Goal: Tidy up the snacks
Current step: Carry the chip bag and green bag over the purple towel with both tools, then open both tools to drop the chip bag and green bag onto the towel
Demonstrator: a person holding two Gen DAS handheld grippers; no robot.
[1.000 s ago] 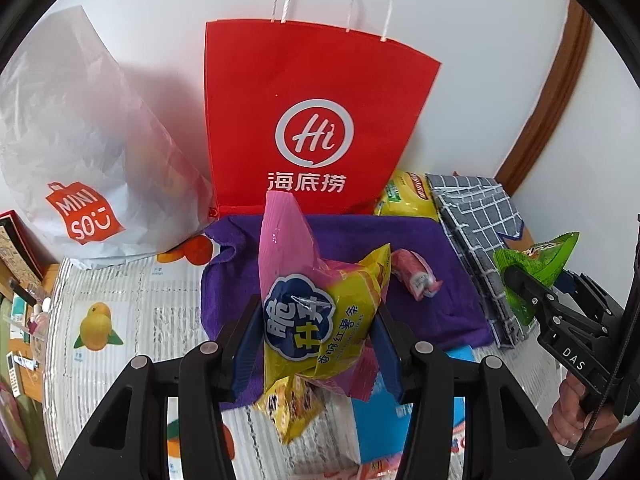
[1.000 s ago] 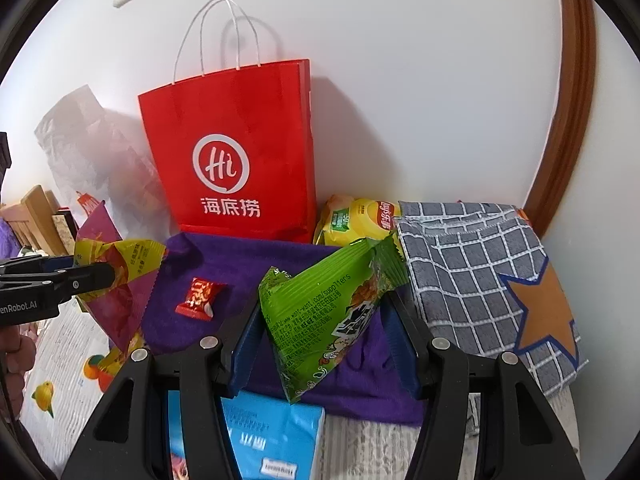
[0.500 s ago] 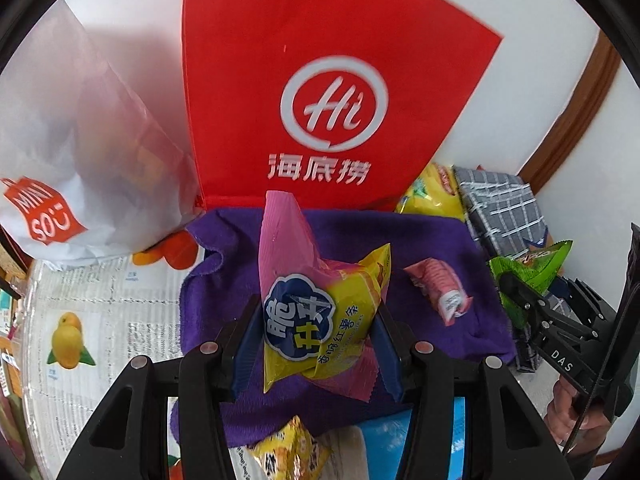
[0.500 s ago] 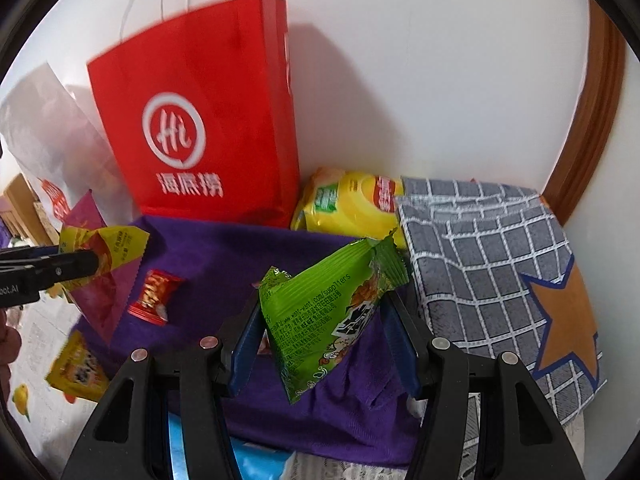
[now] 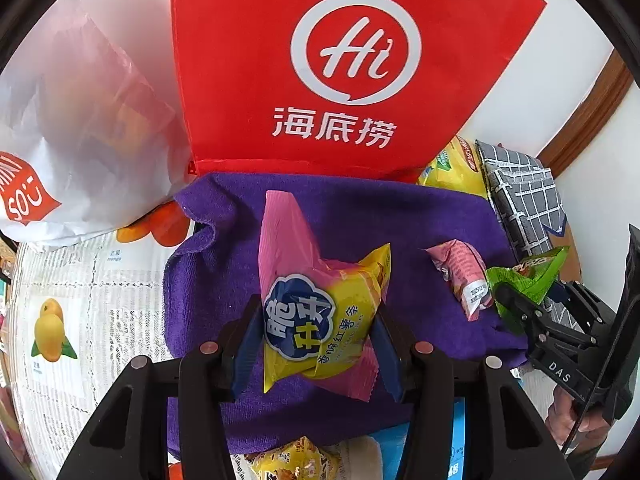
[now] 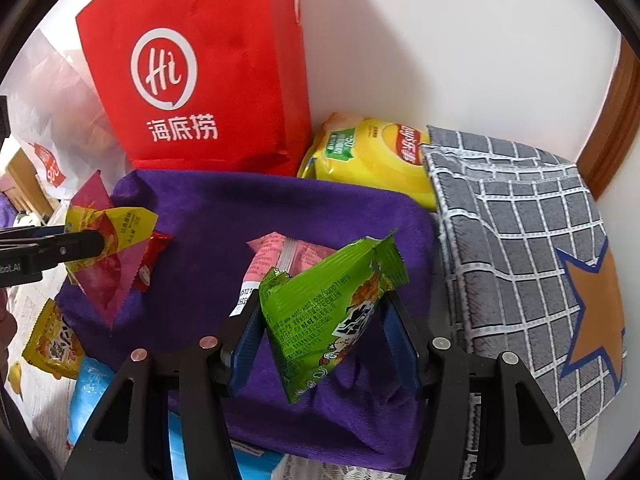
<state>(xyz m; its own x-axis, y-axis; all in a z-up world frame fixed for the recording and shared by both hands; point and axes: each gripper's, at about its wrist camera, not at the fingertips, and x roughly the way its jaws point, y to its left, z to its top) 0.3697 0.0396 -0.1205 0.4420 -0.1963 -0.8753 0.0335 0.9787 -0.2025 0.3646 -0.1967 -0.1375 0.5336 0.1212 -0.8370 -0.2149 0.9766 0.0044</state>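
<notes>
A white wall backs a red paper bag (image 5: 320,64) standing behind a purple towel (image 5: 224,280). Your left gripper (image 5: 320,336) is clamped on a yellow-and-pink snack packet (image 5: 316,320), held above the towel; your right gripper (image 6: 320,340) is clamped on a green snack packet (image 6: 324,316), also over the towel. Both packets look light, puffy and slippery, so keep your hold on the middle of the pack and squeeze gently, since the contents probably crush. A pink wrapped snack (image 6: 280,256) lies on the towel; whether it touches the green packet is hard to tell.
</notes>
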